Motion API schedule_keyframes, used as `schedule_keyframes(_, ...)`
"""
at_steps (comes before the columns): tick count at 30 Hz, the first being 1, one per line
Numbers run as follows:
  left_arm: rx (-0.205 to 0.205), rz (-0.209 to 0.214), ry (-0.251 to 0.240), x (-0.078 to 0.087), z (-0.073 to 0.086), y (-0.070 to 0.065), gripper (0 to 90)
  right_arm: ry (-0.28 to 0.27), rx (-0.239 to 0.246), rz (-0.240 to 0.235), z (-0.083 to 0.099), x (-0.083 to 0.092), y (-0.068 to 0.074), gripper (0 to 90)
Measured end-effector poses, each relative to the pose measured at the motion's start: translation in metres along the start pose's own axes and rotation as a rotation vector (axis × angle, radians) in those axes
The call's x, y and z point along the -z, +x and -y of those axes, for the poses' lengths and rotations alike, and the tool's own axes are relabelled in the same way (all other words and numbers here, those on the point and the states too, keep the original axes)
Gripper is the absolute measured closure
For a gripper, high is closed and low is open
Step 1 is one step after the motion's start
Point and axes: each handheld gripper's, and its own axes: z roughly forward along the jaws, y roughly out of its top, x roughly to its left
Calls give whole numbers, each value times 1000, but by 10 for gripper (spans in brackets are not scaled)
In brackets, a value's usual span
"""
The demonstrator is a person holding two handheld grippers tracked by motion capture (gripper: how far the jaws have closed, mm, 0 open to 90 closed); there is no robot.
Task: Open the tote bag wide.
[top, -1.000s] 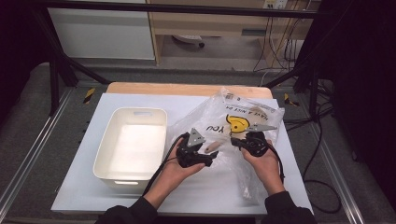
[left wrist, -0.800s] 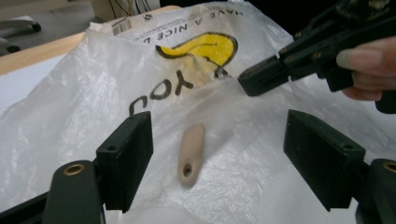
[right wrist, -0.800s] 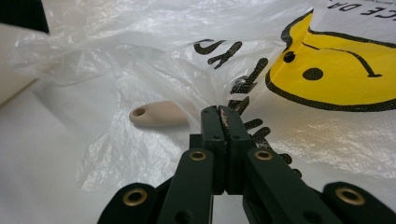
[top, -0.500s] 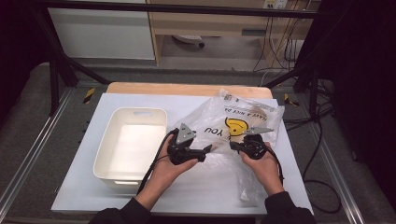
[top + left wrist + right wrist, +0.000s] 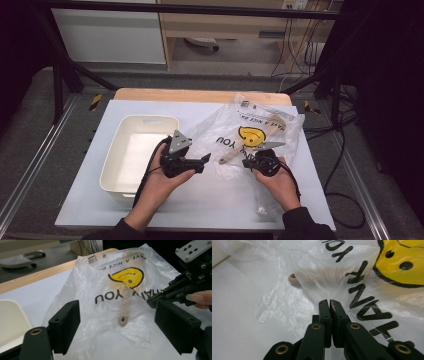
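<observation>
L gripper (image 5: pixel 204 161) pulled back, jaws opening; R gripper (image 5: pixel 246 162) pinching bag (image 5: pixel 240 135).

You have one plastic bag (image 5: pixel 250 137) at 2 o'clock, one wooden utensil (image 5: pixel 231 155) inside it, one white bin (image 5: pixel 116 175) at 9 o'clock, two grippers.

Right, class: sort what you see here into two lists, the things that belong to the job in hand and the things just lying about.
In the job:
- plastic bag, pinched by the right gripper
- wooden utensil inside the bag
- left gripper, jaws just opened, nothing between them

Lying about:
- white tub on the table
- cables on the floor
</observation>
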Motion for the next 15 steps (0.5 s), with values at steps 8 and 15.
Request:
schedule_keyframes(8, -13, -36, -8, 19, 4, 11, 146, 20, 2, 4, 6, -3, 9, 820)
schedule_keyframes(15, 7, -55, -24, 28, 11, 22, 108, -23, -11, 35, 9, 11, 14, 547)
